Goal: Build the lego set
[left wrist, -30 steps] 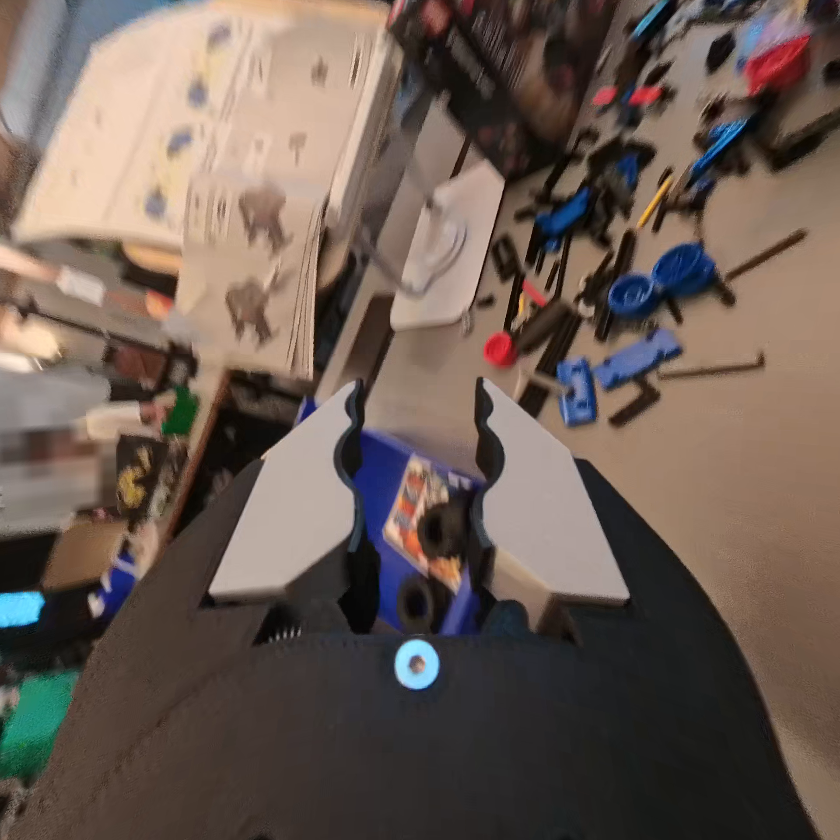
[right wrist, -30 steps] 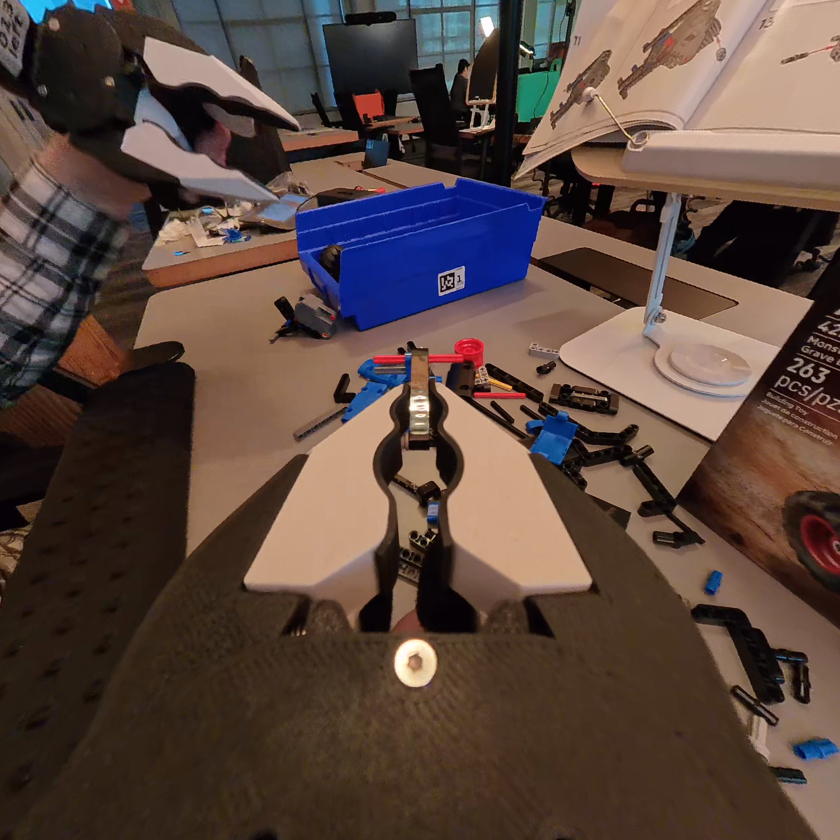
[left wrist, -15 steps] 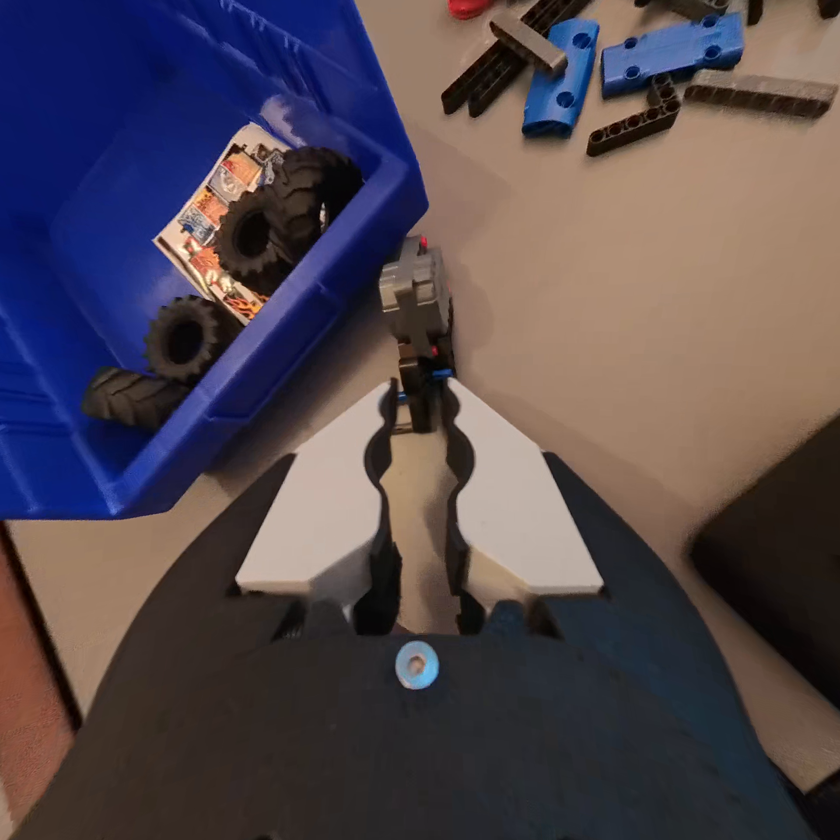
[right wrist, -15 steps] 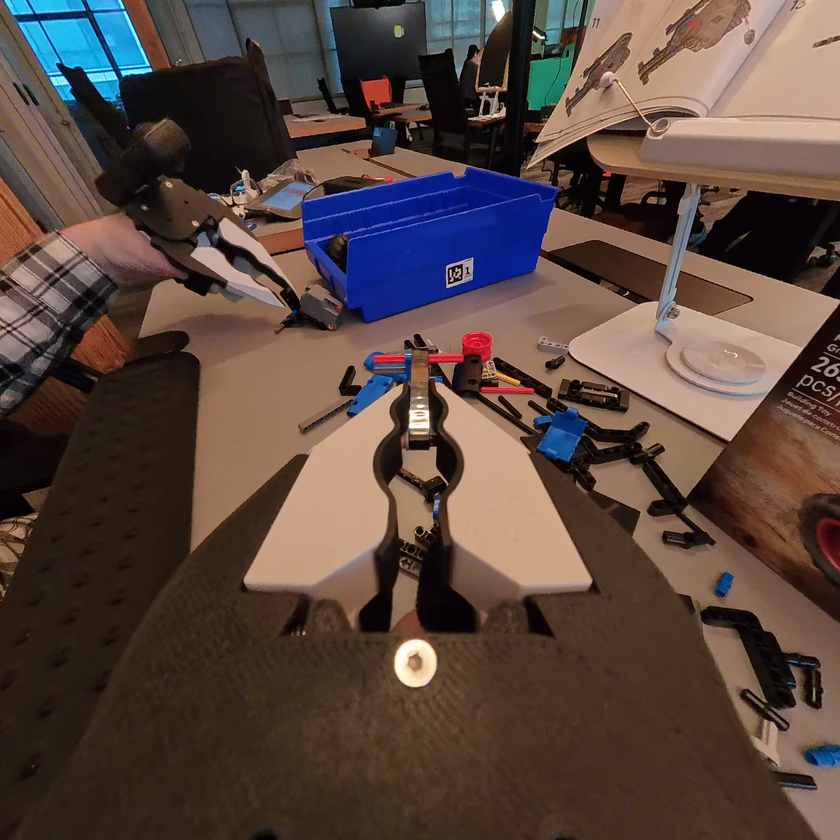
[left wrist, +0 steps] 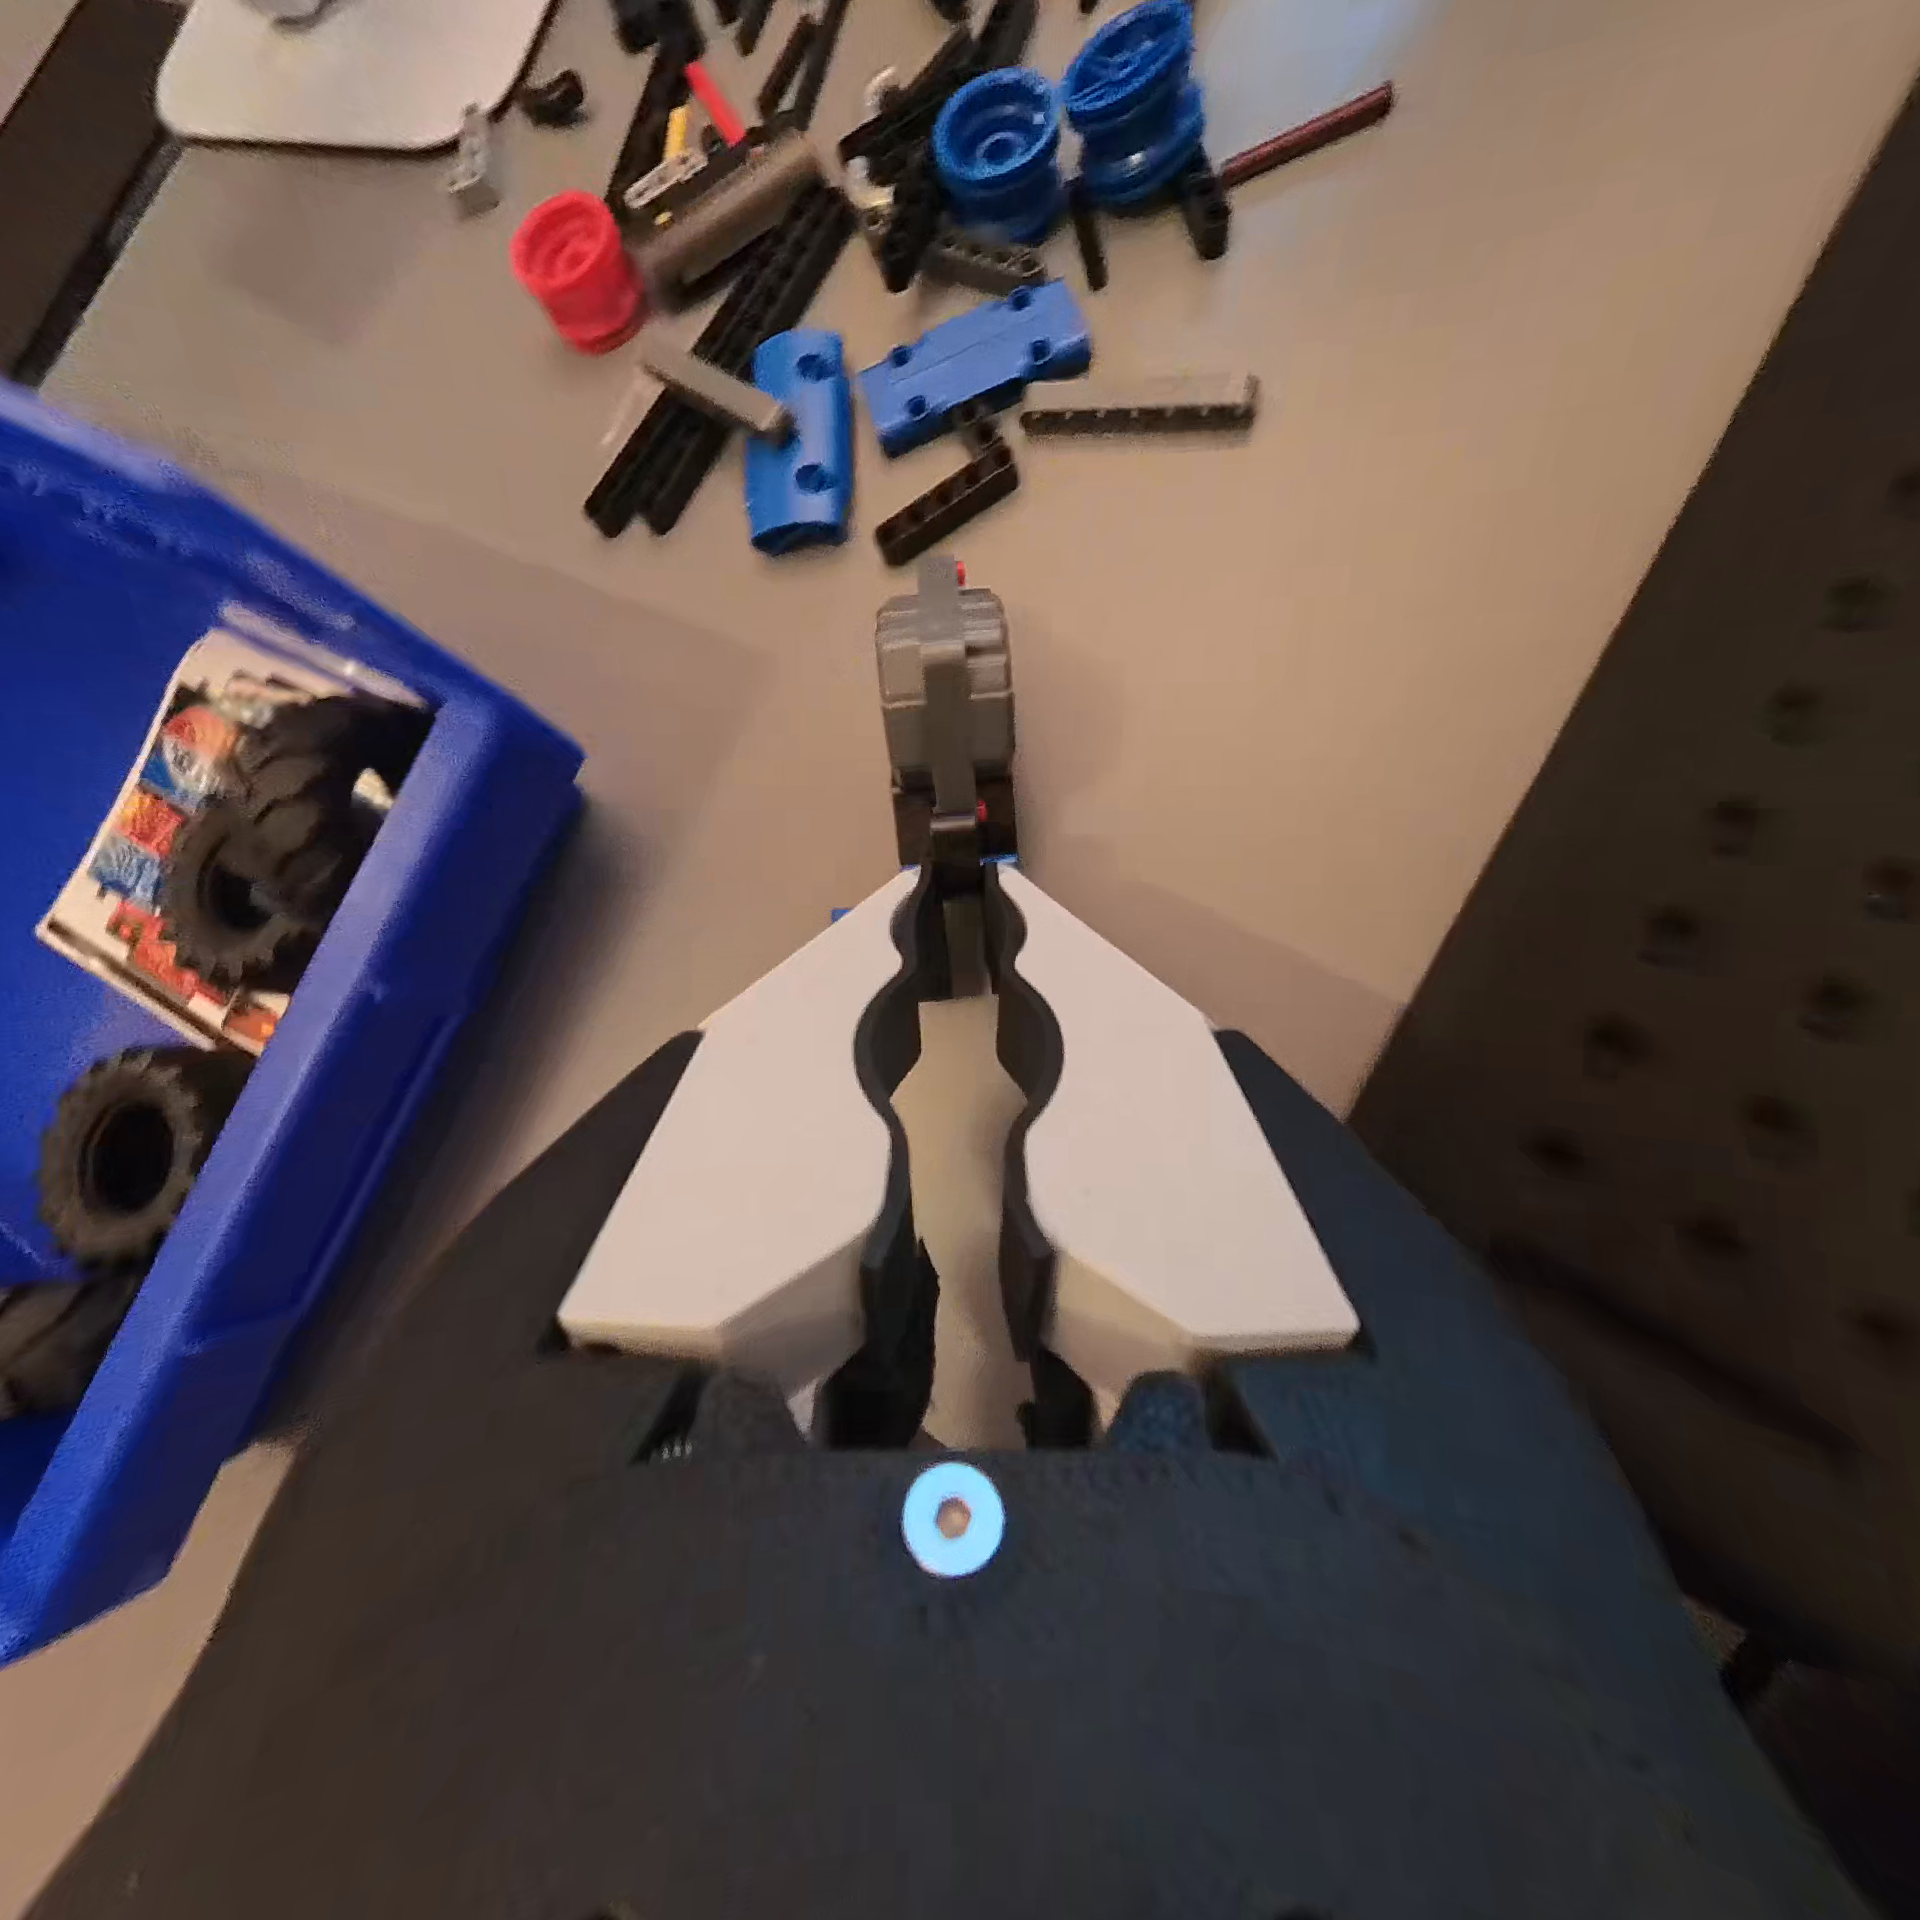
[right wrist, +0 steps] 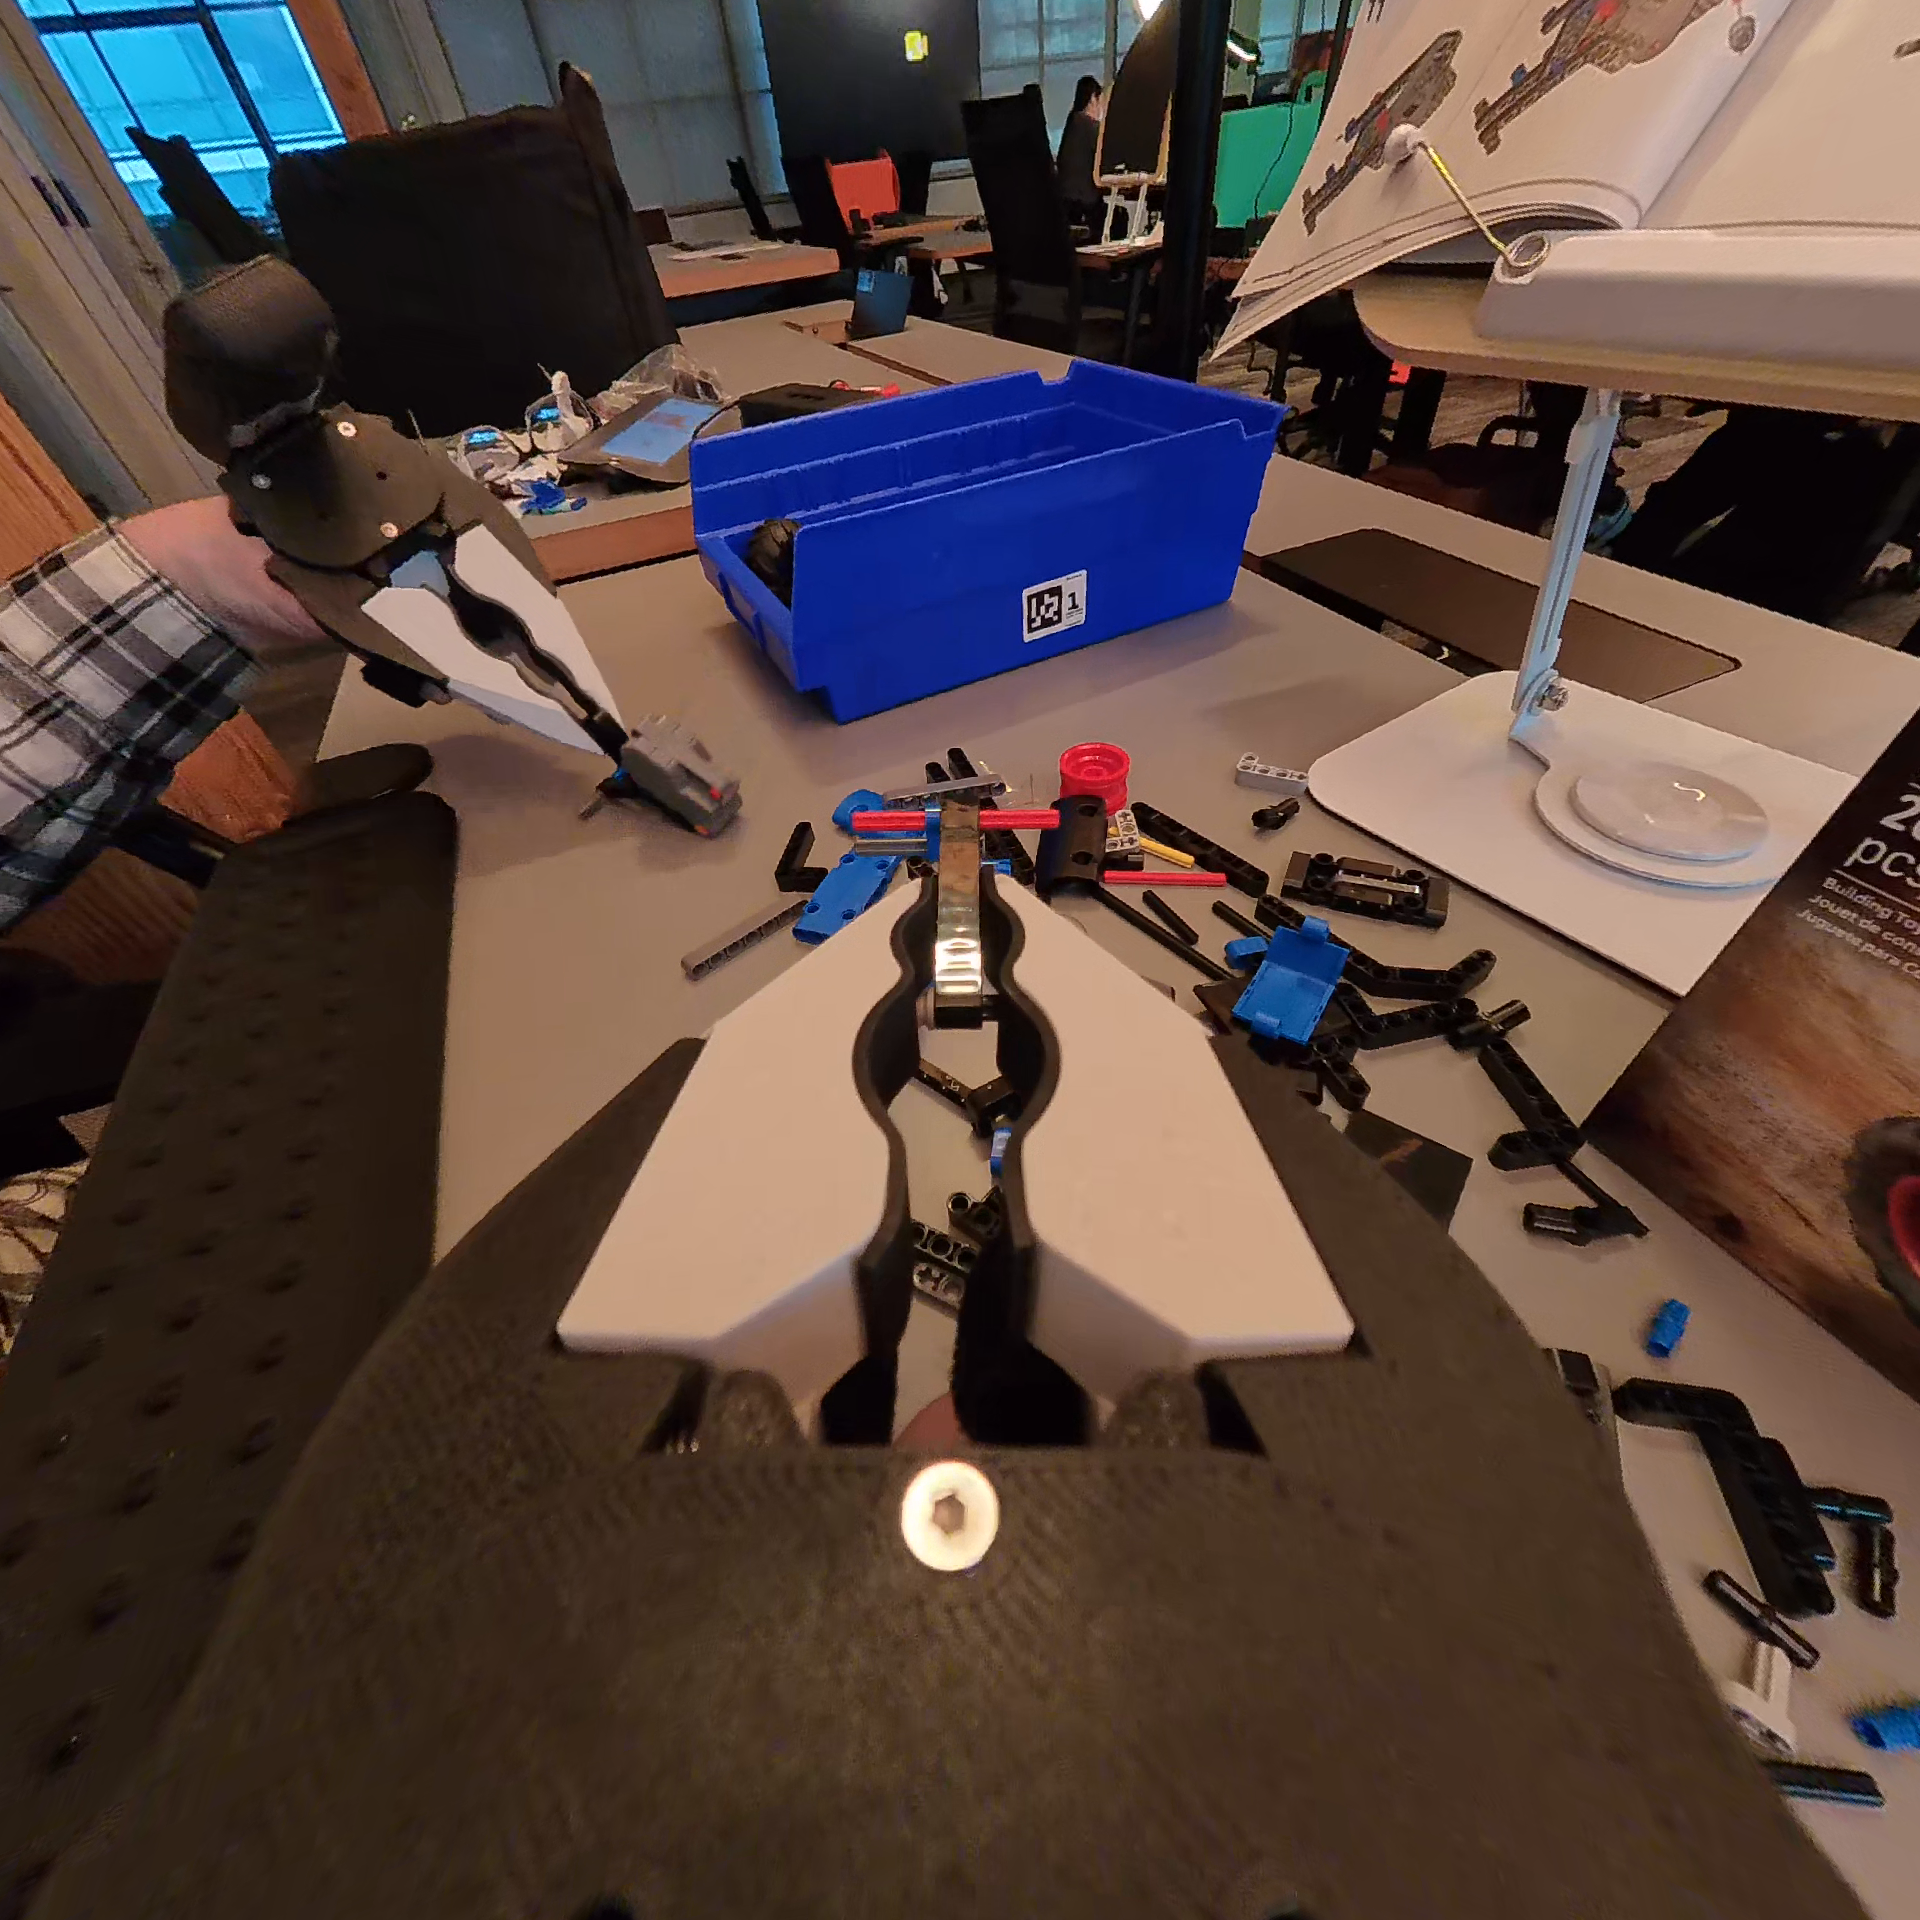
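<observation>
Pinching the black tail of a grey motor block (left wrist: 943,686), the left gripper (left wrist: 956,914) has its fingers pressed onto it; the block juts ahead of the tips, low over the table (left wrist: 1195,748), with a blue bin (left wrist: 312,1091) to their left. The right gripper (right wrist: 961,914) clamps a grey beam (right wrist: 958,935) carrying a red axle (right wrist: 956,819) crosswise beyond its tips, above loose pieces.

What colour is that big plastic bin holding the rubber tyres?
Bright blue. The big plastic bin shows best in the right wrist view.

Blue bin (right wrist: 966,582), red wheel hub (left wrist: 578,268), blk tyres (left wrist: 120,1162), plaid sleeve (right wrist: 94,665).
</observation>
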Action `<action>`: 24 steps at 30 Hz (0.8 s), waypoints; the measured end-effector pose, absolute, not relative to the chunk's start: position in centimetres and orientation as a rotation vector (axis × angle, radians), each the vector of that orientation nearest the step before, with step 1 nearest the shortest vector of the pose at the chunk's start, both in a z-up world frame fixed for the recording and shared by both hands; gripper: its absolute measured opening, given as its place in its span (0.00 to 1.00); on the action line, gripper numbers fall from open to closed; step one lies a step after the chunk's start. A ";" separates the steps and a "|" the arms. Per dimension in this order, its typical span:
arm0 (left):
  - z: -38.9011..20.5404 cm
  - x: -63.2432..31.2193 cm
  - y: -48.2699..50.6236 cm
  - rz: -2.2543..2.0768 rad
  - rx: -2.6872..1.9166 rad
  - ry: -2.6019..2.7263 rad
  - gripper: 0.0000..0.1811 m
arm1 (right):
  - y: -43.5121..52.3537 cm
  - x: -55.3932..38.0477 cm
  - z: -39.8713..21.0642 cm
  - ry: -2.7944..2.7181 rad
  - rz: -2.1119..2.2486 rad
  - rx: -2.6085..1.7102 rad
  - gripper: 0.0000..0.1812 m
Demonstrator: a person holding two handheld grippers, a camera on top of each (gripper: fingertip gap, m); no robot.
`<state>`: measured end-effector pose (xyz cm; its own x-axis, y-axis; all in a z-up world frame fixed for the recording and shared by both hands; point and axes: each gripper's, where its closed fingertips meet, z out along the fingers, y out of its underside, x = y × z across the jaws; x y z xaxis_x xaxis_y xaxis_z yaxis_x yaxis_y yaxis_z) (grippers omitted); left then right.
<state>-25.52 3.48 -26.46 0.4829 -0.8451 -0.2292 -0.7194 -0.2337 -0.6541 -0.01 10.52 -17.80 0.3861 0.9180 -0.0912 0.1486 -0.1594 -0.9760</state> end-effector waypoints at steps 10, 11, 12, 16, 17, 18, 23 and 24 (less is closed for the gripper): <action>-26.6 -19.5 2.2 -0.261 -1.881 1.479 0.04 | 10.3 -0.2 -18.1 -0.998 0.914 -1.594 0.03; -26.6 -19.3 2.2 -0.253 -1.879 1.485 0.04 | 10.2 -0.3 -18.1 -1.001 0.916 -1.592 0.03; -26.6 -19.3 2.3 -0.240 -1.874 1.485 0.06 | 10.1 -0.3 -18.1 -1.004 0.917 -1.591 0.03; -26.6 -19.9 2.5 -0.214 -1.917 1.457 0.22 | 9.9 -0.6 -18.2 -1.018 0.929 -1.587 0.03; -26.4 -19.9 2.5 -0.208 -1.914 1.450 0.25 | 9.9 -0.7 -18.2 -1.021 0.931 -1.587 0.03; -26.0 -19.8 2.4 -0.214 -1.907 1.436 0.26 | 9.9 -0.9 -18.3 -1.026 0.927 -1.587 0.03; -23.3 -19.3 3.0 -0.184 -1.822 1.355 0.29 | 9.2 -1.7 -17.9 -1.055 0.958 -1.553 0.03; -22.7 -19.0 3.0 -0.180 -1.801 1.344 0.29 | 9.0 -1.9 -17.7 -1.059 0.968 -1.546 0.03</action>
